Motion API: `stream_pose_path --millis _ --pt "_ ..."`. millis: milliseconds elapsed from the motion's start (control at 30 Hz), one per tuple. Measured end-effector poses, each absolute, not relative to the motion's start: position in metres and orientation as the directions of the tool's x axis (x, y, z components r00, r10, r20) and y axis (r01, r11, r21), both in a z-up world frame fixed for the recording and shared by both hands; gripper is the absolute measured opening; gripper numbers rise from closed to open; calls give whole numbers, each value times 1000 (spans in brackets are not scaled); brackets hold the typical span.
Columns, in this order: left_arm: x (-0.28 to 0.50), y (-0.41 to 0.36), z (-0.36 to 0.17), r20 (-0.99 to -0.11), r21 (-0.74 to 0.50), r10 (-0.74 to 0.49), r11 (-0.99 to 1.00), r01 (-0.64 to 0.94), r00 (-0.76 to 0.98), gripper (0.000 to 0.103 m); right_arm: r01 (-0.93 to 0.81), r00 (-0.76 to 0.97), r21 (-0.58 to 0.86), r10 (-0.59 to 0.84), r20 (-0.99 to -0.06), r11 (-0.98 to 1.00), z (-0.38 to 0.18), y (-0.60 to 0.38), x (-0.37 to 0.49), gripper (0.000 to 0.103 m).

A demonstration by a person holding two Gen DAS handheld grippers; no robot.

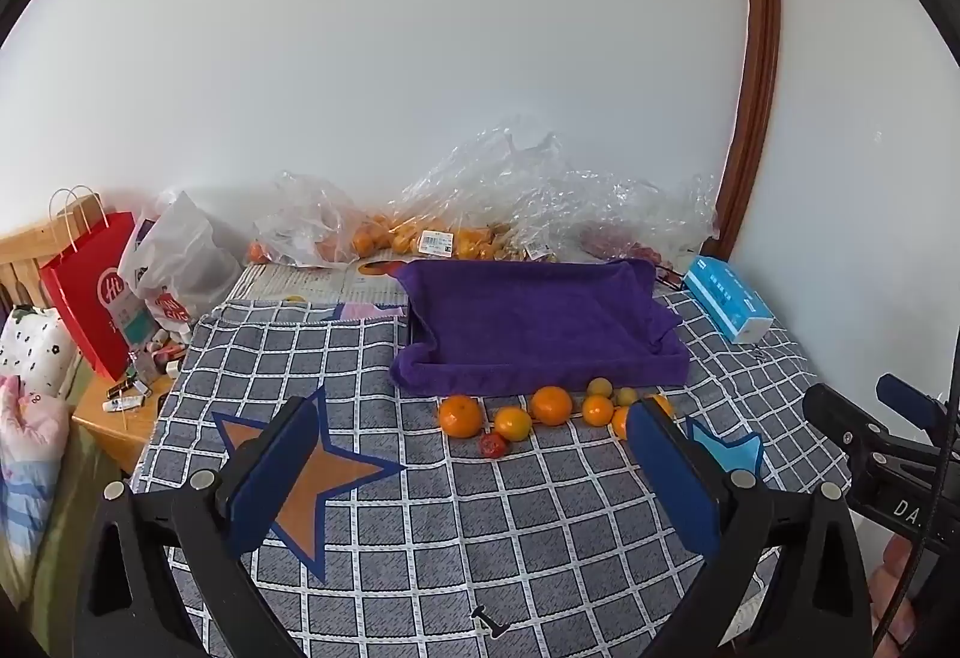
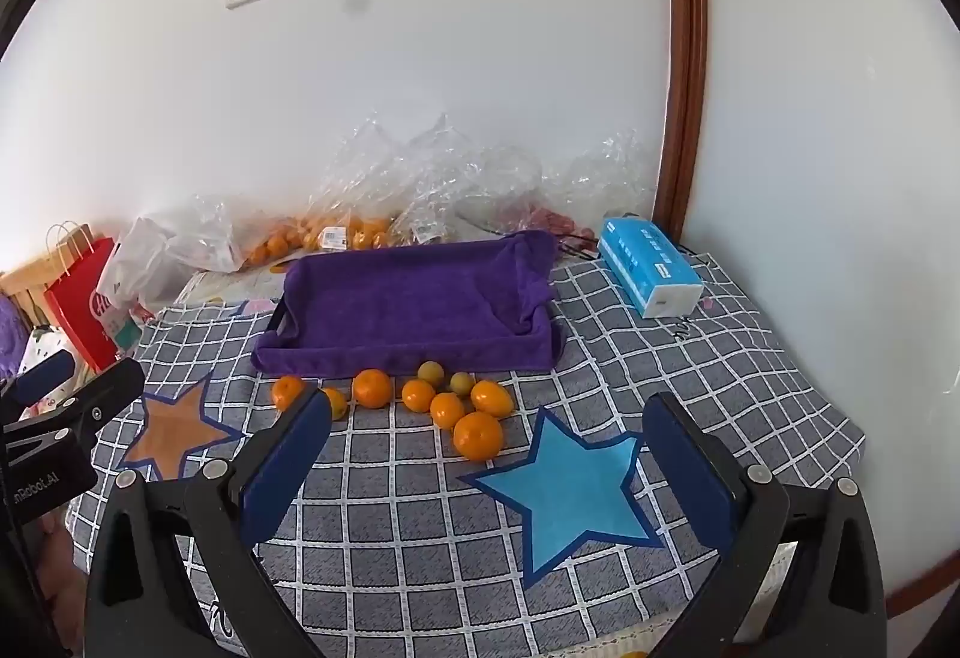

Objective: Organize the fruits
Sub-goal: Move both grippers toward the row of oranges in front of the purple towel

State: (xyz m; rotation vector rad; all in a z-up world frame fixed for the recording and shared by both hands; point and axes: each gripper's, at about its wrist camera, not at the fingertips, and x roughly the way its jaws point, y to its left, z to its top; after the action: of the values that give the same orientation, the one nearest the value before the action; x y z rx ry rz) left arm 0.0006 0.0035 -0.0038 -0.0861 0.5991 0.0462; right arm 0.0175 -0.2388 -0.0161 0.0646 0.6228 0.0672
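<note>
left tool (image 1: 474, 454) view (alone) shows small red fruit (image 1: 492, 445).

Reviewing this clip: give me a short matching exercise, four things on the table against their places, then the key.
Things:
1. purple-lined tray
2. blue tissue pack
3. clear plastic bags
4. red paper bag

Places:
A. left edge, beside a white bag
B. along the back wall
C. right of the tray, near the wooden frame
D. just behind the row of loose oranges

Pairs: 1-D, 2-C, 3-B, 4-A
</note>
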Motion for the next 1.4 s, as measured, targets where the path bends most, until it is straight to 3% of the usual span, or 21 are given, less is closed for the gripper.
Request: stream_pose_path --millis 1400 --pt "0 11 -4 -549 -76 33 993 -90 835 103 -73 831 116 124 -542 991 -12 -229 21 102"
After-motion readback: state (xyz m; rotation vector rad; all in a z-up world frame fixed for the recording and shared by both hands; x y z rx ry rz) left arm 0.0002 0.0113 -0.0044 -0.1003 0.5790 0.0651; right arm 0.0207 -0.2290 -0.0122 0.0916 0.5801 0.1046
